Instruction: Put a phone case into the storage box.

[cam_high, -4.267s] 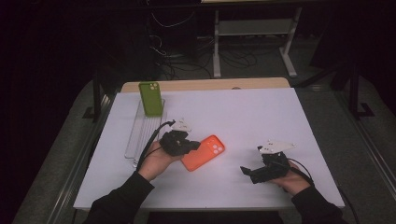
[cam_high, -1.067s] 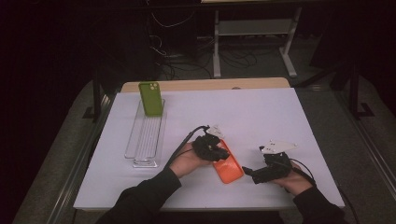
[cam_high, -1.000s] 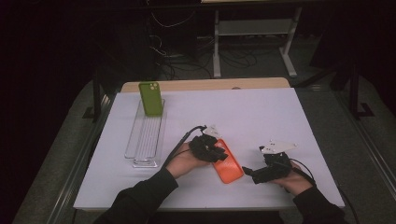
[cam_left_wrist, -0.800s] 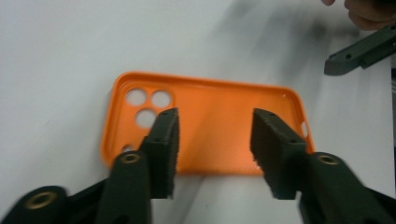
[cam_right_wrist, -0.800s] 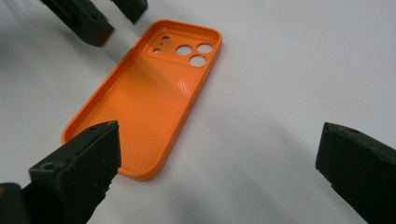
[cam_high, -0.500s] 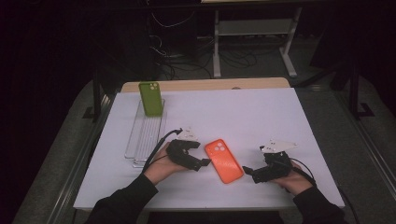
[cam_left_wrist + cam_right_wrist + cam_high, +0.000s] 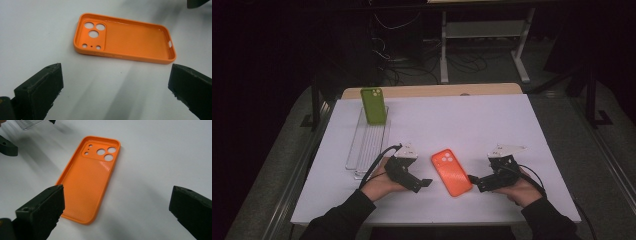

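Observation:
An orange phone case [image 7: 452, 172] lies flat on the white table [image 7: 462, 120], hollow side up, between my two grippers. My left gripper [image 7: 419, 176] rests just left of it with its jaws wide apart. They have just been opening, and nothing is between them. In the left gripper view the orange case [image 7: 125, 40] lies a little beyond the left gripper [image 7: 115, 82]. My right gripper [image 7: 477, 180] sits at the case's right side, open, its tips close to the case's near corner. In the right gripper view the case [image 7: 87, 180] lies ahead of the right gripper [image 7: 117, 202], partly between the jaws.
A green phone case [image 7: 373, 105] stands upright at the far end of a clear slotted rack [image 7: 369, 145] on the table's left. A wooden board [image 7: 432, 91] lines the far edge. Dark floor, cables and a metal stand lie beyond.
The left gripper let go of the orange case, opened wide and drew back to the left. The case now lies flat and free on the table. The right hand stayed put.

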The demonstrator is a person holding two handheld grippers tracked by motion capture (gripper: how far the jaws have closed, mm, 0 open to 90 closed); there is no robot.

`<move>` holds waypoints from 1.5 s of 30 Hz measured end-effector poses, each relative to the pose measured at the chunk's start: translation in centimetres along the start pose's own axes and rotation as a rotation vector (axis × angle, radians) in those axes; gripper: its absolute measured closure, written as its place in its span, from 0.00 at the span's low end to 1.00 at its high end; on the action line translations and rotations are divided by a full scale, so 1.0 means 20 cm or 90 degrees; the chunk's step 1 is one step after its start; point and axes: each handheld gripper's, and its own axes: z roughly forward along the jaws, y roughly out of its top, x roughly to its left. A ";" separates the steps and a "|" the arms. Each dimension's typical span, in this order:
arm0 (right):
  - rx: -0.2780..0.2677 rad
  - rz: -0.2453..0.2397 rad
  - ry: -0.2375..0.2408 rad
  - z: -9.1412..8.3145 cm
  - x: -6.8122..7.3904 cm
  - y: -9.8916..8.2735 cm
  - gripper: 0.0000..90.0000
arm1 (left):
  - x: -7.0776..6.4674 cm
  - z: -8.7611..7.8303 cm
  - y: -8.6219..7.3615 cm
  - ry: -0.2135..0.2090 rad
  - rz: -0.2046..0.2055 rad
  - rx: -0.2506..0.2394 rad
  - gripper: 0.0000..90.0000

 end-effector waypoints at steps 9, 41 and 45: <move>0.026 -0.003 -0.006 0.07 0.08 0.08 0.00 | 0.01 -0.02 0.01 0.003 0.001 -0.007 0.00; 0.122 -0.037 -0.023 0.38 0.22 0.12 0.04 | 0.02 -0.03 0.01 -0.001 -0.028 -0.020 0.00; 0.131 -0.035 -0.028 0.38 0.24 0.12 0.04 | 0.02 -0.03 0.01 -0.001 -0.028 -0.020 0.00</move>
